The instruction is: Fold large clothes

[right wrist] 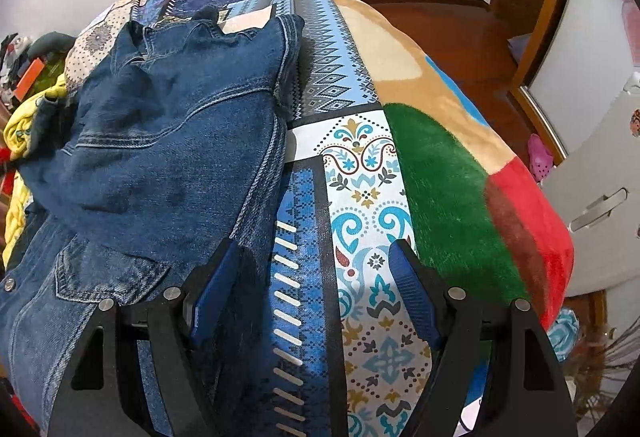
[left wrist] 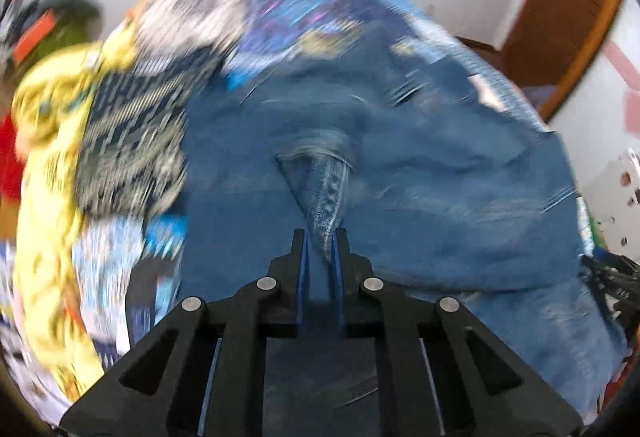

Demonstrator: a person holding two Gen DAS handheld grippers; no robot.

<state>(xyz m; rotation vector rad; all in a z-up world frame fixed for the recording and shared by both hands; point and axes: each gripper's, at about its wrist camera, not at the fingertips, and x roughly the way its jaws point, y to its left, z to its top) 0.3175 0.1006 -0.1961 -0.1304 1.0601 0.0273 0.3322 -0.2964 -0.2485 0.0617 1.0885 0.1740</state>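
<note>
Left wrist view has the left gripper (left wrist: 320, 237) nearly closed, its blue pads pinching a bunched fold of the denim jacket (left wrist: 400, 177); no earlier picture is at hand to compare. Blue denim fills the middle of that blurred frame, with a yellow patterned garment (left wrist: 48, 141) heaped along the left edge and a dark striped cloth (left wrist: 128, 133) beside it.

Only the right wrist view is sharp. There the right gripper (right wrist: 312, 261) stands wide open, nothing between its pads, above the patchwork bedspread (right wrist: 360, 173) just beside the jacket's edge. The jacket (right wrist: 172, 141) lies partly folded on the bed, collar at the far end, a buttoned chest pocket near the lower left.

Motion blur hides seams and buttons in the left view, and the jacket's lower part is cut off in both.

Right of the bedspread's blue and white panels lies a fleece blanket (right wrist: 448, 173) in green, red and tan. Beyond are a wooden floor (right wrist: 452, 33), white walls and a white cabinet (right wrist: 592, 173).
</note>
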